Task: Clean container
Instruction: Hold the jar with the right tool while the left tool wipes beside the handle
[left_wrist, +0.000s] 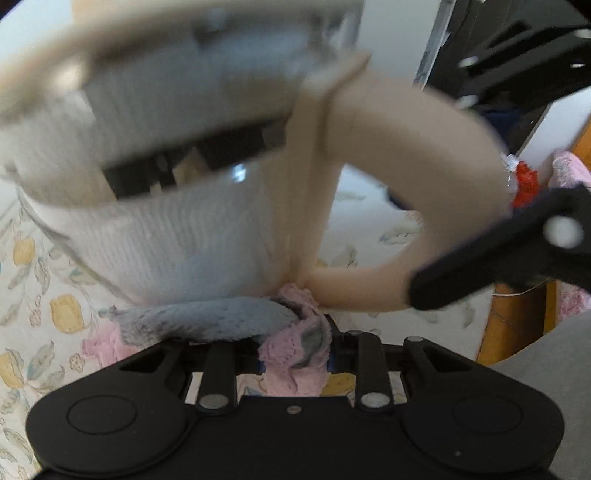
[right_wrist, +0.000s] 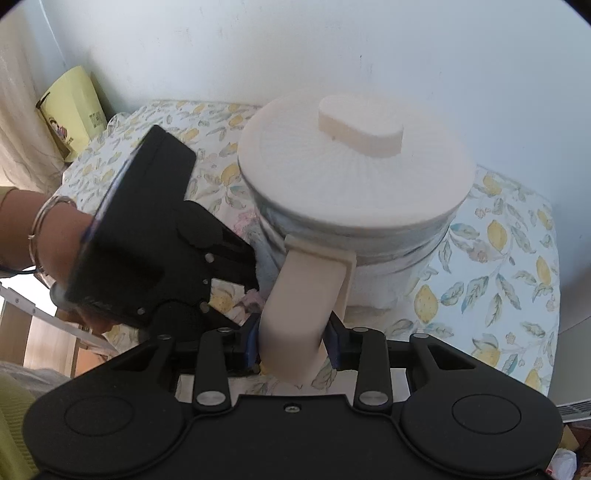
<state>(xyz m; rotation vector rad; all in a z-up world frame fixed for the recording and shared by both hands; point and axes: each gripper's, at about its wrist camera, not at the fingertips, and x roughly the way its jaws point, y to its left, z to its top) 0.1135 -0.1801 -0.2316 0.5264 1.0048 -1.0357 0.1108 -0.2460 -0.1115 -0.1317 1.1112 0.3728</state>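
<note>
1. Clamping the container's beige handle, the right gripper's jaws are closed tight on the loop's lower end.
2. Left gripper has its jaws pinched on a pink-and-grey cloth, pressed against the container's base right beside the handle.
3. Container stands upright, lid on, on the lemon-print table.
4. My guess: the wipe runs around the wall away from the handle, so the left side does the moving.
</note>
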